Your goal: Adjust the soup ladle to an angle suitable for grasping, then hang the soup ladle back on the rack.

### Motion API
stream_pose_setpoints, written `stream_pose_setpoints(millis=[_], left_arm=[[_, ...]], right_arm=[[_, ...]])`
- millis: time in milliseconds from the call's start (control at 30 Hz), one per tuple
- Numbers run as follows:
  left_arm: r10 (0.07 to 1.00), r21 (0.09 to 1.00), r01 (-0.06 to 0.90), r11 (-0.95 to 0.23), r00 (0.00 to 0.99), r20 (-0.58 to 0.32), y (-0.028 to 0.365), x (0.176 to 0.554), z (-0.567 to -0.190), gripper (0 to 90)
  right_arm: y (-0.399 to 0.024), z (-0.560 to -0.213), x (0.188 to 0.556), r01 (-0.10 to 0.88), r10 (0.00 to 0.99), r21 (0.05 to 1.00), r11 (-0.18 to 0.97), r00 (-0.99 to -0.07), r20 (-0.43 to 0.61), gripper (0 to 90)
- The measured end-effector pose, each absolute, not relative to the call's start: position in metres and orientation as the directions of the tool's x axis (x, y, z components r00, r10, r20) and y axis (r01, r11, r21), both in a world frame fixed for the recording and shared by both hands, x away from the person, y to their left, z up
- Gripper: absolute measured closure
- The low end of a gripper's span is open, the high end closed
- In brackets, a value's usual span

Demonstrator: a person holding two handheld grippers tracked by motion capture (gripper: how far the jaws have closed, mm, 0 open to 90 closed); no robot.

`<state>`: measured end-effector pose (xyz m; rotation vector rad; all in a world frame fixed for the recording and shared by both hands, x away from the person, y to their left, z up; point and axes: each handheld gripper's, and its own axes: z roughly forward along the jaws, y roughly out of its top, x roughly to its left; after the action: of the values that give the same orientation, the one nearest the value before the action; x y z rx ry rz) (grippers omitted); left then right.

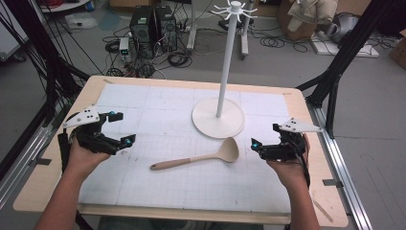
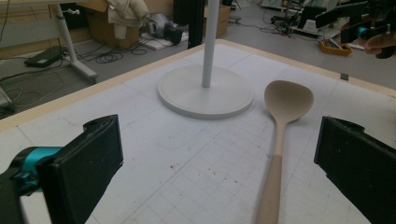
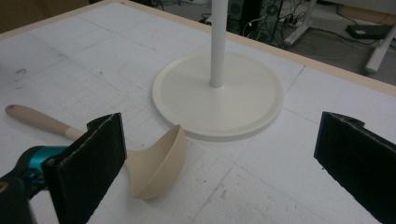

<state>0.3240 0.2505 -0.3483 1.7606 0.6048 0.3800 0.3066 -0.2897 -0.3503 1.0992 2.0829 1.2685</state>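
Left claw (image 1: 119, 128): jaws spread wide, empty, at surface's (image 1: 158, 191) left side. Right claw (image 1: 265, 136): jaws spread, empty, at right side. Ladle (image 1: 201, 157): lying flat between claws, bowl just beside stand (image 1: 219, 117) base, handle pointing toward left claw.

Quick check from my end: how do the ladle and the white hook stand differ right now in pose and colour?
The ladle lies flat on the table mat, handle toward the left gripper, while the hook stand rises upright from its round base. The ladle is beige with a slightly darker handle; the stand is white all over. The ladle's bowl sits just in front of the stand's base, seemingly not touching it. Both rest on the mat between the open left gripper and right gripper, and neither is held.
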Motion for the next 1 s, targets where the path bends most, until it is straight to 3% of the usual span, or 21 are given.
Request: stream_pose_setpoints(millis=[533,1000], left_arm=[[0.589,0.969,0.182,-0.167,0.806,-0.050,0.260,0.319,-0.348,1.7],[0.637,0.963,0.209,-0.169,0.769,-0.056,0.290,0.307,-0.355,1.7]], right_arm=[[-0.272,-0.344,0.314,0.375,0.782,0.879,0.295,-0.624,0.003,1.2],[-0.170,-0.346,0.352,0.335,0.613,0.799,0.499,-0.788,-0.053,1.2]])
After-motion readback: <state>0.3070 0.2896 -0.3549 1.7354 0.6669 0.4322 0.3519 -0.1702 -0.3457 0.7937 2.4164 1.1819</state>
